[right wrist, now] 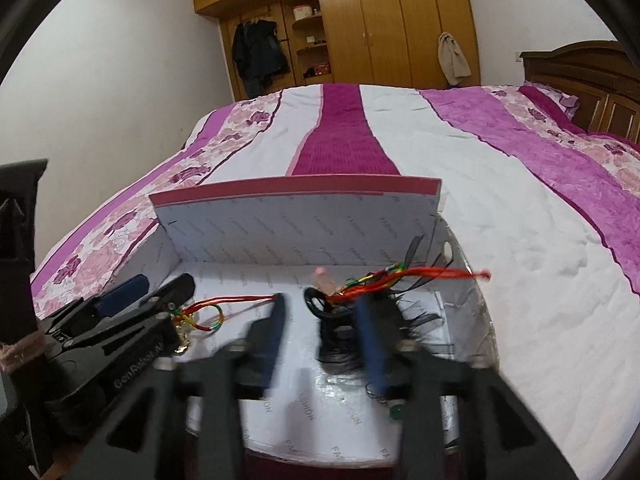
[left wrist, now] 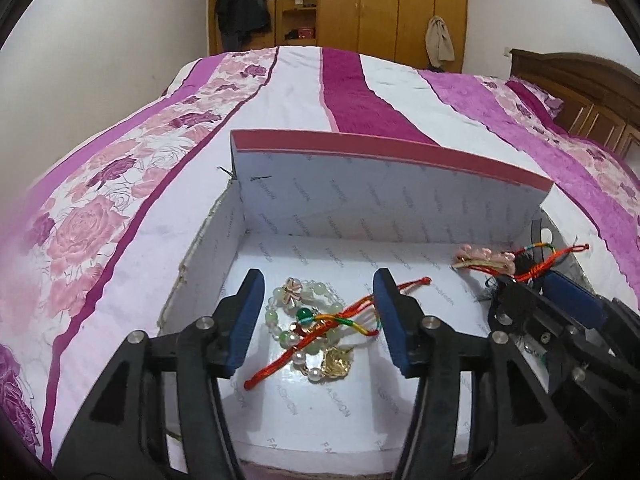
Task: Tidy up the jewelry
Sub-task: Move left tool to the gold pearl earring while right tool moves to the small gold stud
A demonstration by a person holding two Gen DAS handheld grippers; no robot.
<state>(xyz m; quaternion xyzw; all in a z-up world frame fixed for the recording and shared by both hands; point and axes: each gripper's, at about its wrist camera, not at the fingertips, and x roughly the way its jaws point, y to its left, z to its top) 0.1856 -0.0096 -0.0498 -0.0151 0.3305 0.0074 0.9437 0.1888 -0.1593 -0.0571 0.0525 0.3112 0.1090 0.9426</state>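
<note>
An open white box (left wrist: pixel 280 216) with a red-edged lid lies on the bed. My left gripper (left wrist: pixel 318 320) is open over a tangle of pale bead bracelets (left wrist: pixel 296 312), red cords and a gold pendant (left wrist: pixel 338 362) on the box floor. My right gripper (right wrist: pixel 324 336) is open in the box's right part, its fingers either side of a black feathery piece (right wrist: pixel 340 344) with red and multicoloured cords (right wrist: pixel 400 276). The view is blurred. In the left wrist view the right gripper (left wrist: pixel 536 292) sits at the right by a pink flower clip (left wrist: pixel 484 258).
The bed has a pink, purple and white striped quilt (left wrist: pixel 280 92). A wooden wardrobe (right wrist: pixel 384 20) with hanging coats stands behind it, and a wooden headboard (right wrist: pixel 580 64) is at the right. The box lid (right wrist: pixel 296 216) stands upright at the back.
</note>
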